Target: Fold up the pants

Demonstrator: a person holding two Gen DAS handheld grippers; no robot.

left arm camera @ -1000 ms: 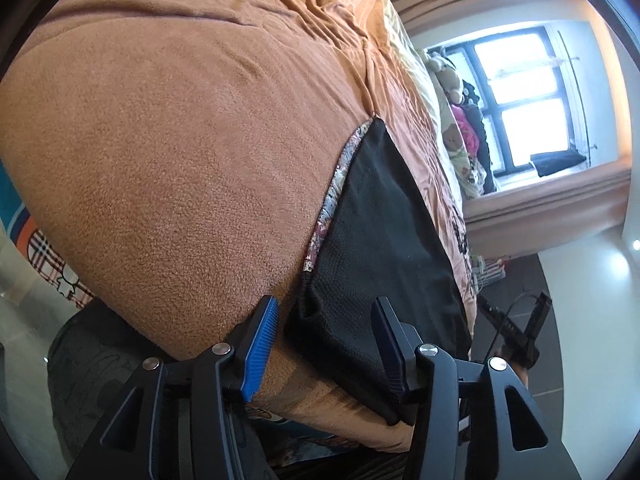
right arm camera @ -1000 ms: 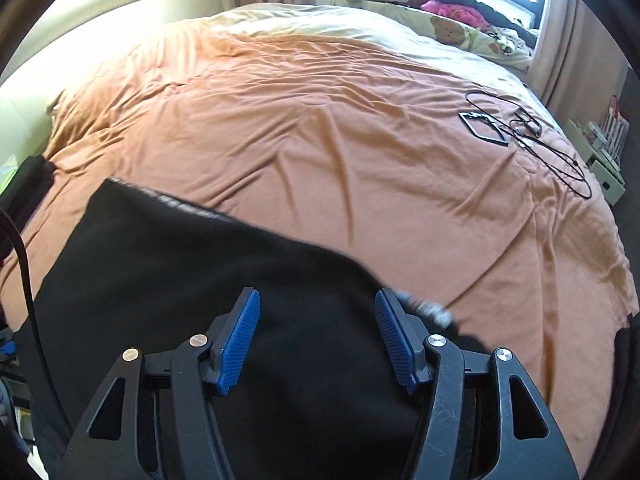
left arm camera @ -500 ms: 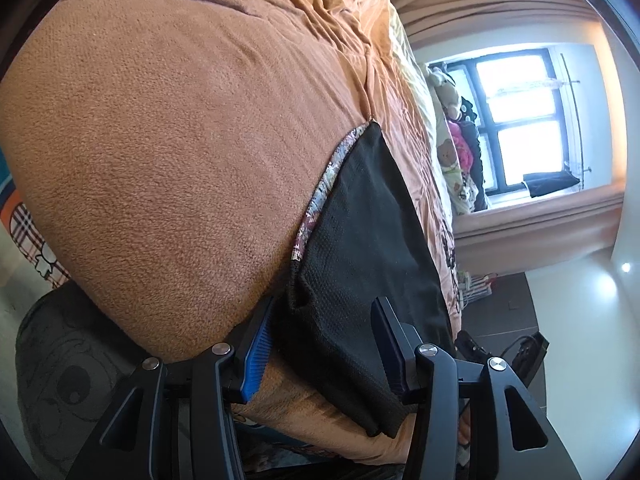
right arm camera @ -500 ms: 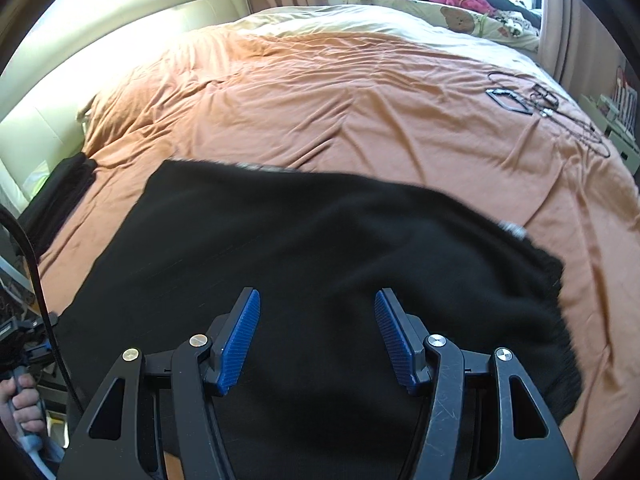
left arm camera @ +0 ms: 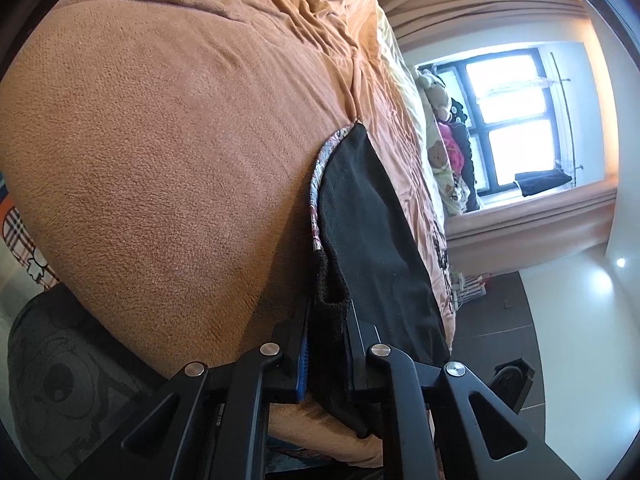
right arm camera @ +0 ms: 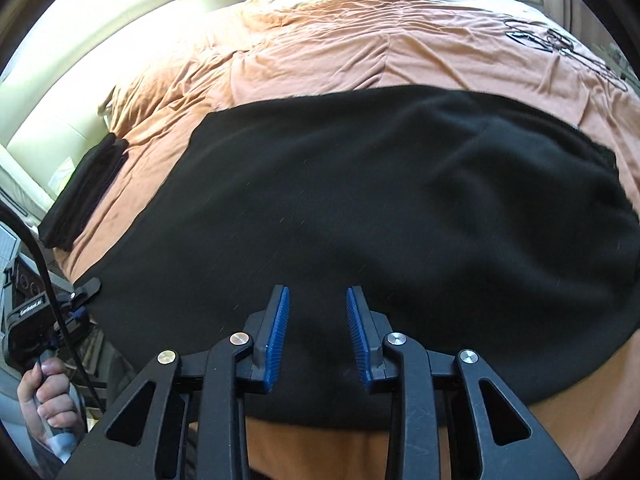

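While both grippers work the near edge, the black pants lie spread flat on the orange bedspread.
Left gripper: jaws closing, already clamped on the bunched hem corner of the pants, cloth pinched between the pads (patterned lining edge runs just ahead of the fingertips). Right gripper: jaws closing, still apart, fabric lying under and between the blue pads, not yet pinched. Folded dark garment sits well left of the right fingers, at the bed edge.

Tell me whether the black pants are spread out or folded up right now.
Spread out: the black pants lie flat across the orange blanket.
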